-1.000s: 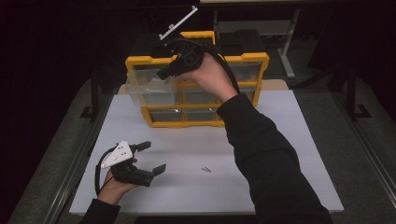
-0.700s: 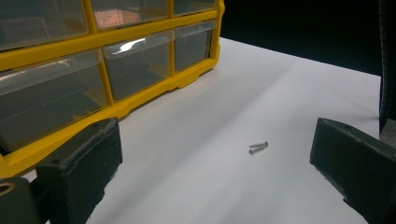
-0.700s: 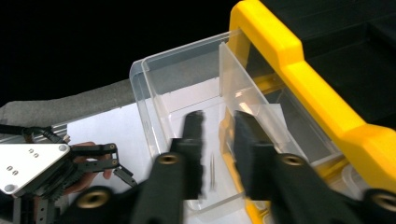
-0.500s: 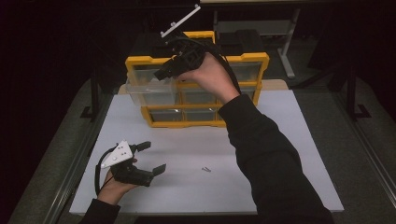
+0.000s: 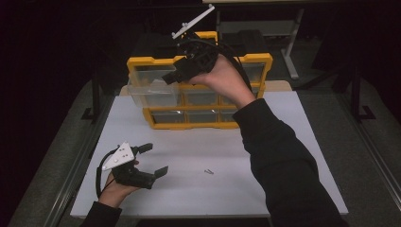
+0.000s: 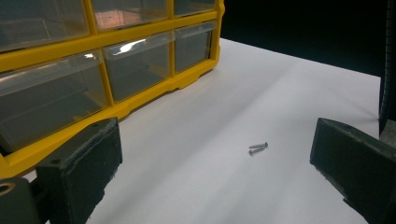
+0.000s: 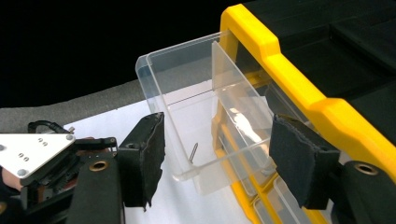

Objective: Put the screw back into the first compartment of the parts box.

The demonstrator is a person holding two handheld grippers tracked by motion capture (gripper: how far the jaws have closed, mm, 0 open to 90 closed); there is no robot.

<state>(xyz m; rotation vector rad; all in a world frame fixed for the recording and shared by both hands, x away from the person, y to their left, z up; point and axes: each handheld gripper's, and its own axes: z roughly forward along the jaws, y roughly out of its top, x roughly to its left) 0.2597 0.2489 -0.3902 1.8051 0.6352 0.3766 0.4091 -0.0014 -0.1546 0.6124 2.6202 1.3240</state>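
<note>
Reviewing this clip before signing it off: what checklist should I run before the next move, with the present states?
1. Pulled-out drawer holds a screw: ok.
2. Right gripper jaws, just been opening, hold nothing: ok.
3. Left gripper open, holding nothing: ok.
4. Loose screws on white tabletop, apart from organizer: ok.
5. Drawer closed: not ok.
6. Screw count inside drawer: cannot tell.

White table sheet (image 5: 283, 142); grey floor (image 5: 378, 142); metal frame legs (image 5: 288, 52).
</note>
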